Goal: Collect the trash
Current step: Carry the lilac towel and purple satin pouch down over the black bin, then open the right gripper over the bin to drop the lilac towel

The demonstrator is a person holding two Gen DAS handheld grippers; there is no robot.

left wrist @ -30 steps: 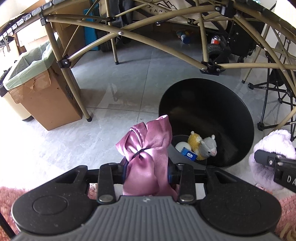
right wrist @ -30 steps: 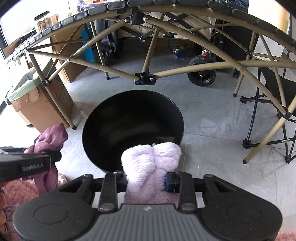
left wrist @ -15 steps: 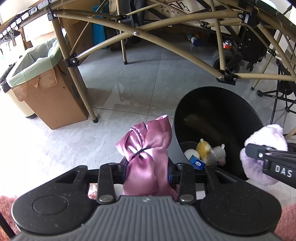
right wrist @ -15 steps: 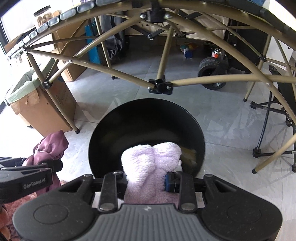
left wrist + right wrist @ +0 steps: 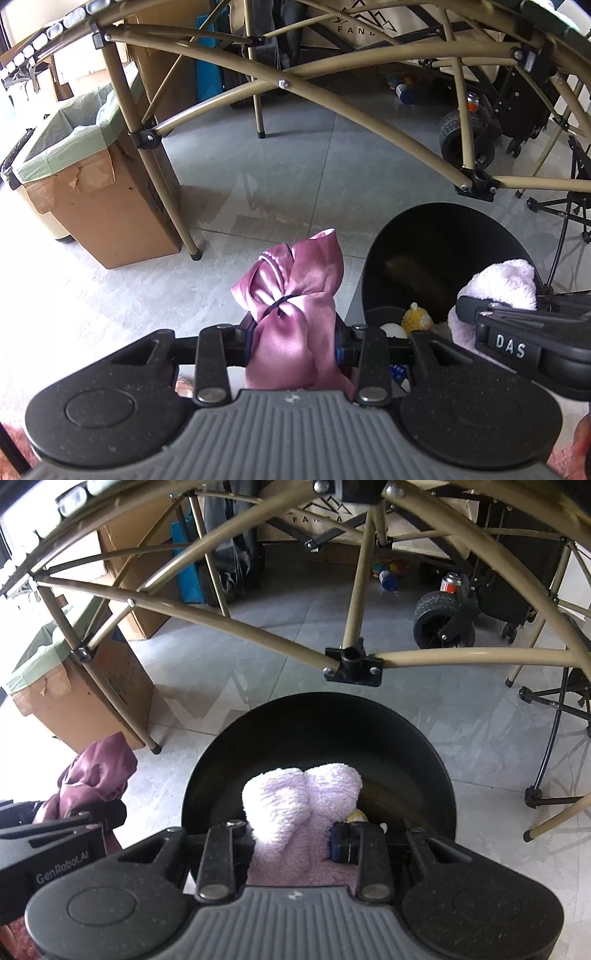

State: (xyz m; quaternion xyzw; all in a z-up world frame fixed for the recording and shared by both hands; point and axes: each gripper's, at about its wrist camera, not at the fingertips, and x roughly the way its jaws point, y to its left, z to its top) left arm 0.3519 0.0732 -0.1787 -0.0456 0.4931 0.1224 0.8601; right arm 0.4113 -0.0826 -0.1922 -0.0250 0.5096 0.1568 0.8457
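Trash items are both in grip: pink satin bag [image 5: 291, 325] clamped in the left gripper [image 5: 293, 349] jaws, lilac fuzzy cloth [image 5: 295, 812] clamped in the right gripper [image 5: 291, 840] jaws.

Left wrist view: black bin [image 5: 436, 258] sits lower right of frame, further right and lower than 0.5 s ago, partly cut off by the gripper body. Satin bag hangs over floor tile just left of the bin rim — not over the opening. Right gripper plus fuzzy cloth now overlap the bin's right side, closer in than before. Yellow plush toy [image 5: 417, 319] and a white ball [image 5: 392, 329] visible in the bin bottom.

Right wrist view: bin fills centre frame, larger than earlier; fuzzy cloth sits over its opening. Cardboard box [image 5: 85, 698] with green liner at left, beside a tan frame leg [image 5: 122, 701] — unchanged.
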